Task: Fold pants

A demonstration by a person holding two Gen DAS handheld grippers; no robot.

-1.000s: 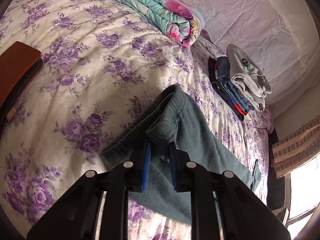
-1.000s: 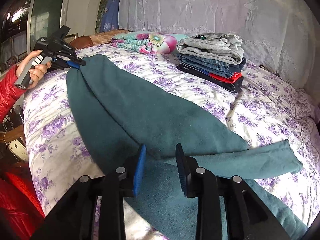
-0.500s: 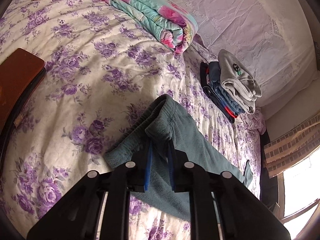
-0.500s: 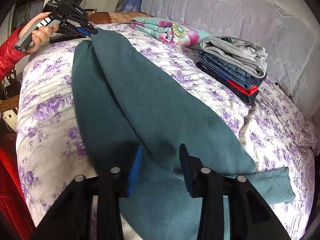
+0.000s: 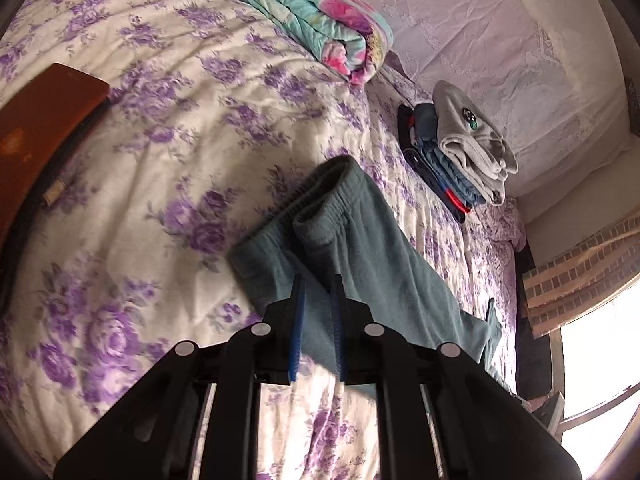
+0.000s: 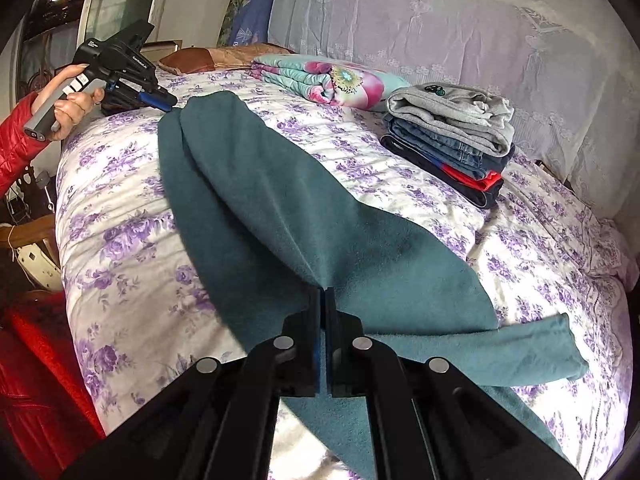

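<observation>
Teal fleece pants are lying stretched along a bed covered by a cream quilt with purple flowers, the waistband end at one side and the legs running toward the other, one leg cuff sticking out sideways over the quilt. The left gripper is pinching the fabric just below the elastic waistband, its blue-lined jaws closing narrowly on a bunched fold of the cloth; in the right wrist view the same gripper is sitting at the far tip of the pants, carried by a hand coming out of a red padded sleeve. The right gripper is resting on the leg part of the pants near the crotch, its jaws pressed together with a thin ridge of teal cloth pulled up between the tips. Beyond the pants, a folded turquoise and pink floral blanket is lying near the head of the bed, and beside it a stack of folded clothes is sitting well apart from the pants, grey sweatshirt on top, denim and a red layer beneath. A pale lilac lace cloth is hanging behind the bed.
</observation>
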